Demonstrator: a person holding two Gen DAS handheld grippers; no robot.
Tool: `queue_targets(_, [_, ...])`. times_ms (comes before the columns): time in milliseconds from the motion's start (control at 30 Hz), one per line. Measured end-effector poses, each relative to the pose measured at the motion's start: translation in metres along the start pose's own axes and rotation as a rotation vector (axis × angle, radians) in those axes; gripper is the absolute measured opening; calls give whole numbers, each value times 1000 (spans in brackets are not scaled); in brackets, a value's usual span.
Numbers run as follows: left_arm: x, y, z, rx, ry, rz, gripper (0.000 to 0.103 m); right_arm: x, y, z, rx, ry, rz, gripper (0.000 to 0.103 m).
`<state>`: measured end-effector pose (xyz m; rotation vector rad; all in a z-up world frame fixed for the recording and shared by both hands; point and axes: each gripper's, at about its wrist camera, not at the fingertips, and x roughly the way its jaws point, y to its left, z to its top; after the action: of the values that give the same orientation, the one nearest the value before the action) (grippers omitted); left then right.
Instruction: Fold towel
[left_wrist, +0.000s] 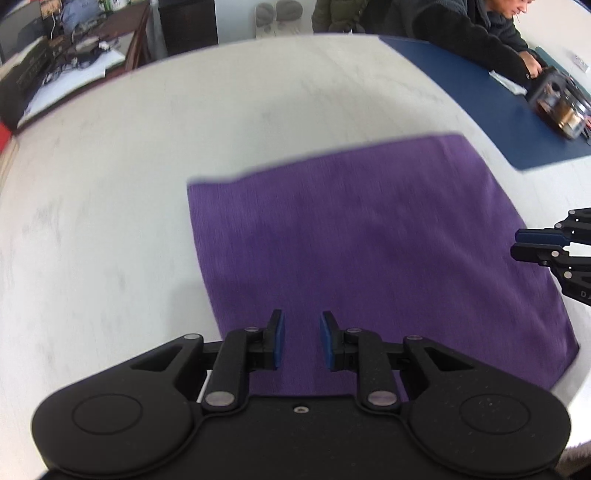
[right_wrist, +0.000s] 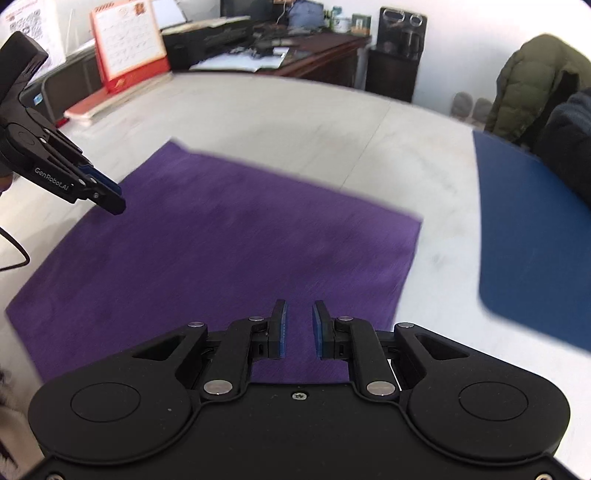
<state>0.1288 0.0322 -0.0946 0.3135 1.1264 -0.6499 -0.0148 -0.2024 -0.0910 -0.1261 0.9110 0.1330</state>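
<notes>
Both grippers hang over the purple towel, nothing held. The left gripper has its jaws a little apart and empty, and so does the right gripper. The towel lies flat on the white surface, with a blue mat beyond.
</notes>
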Motion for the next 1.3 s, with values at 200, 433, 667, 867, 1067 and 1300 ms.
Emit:
queue_targets(200, [-3,0,-22,7,-24,-10,20,-8,10,-18,22,21,-38,13])
queue_targets(433, [-32,-2,-34,-34,-48,25,20,-39,16,-13,41,-33,-41,13])
queue_targets(667, [-64,-26,-67,-183,-41,138,20,-88,9,-38,96,-82,27,15])
queue_targets(867, [-71,-50,-94,-254,4,240,20,-100,-8,-63,141,-65,110,20])
queue_targets(1067, [-74,-49,-114,-301,32,267,20,-106,-12,-69,126,-47,128,20])
queue_targets(1300, [-72,-33,-129,-304,41,221,20,-115,2,-68,164,-39,84,21])
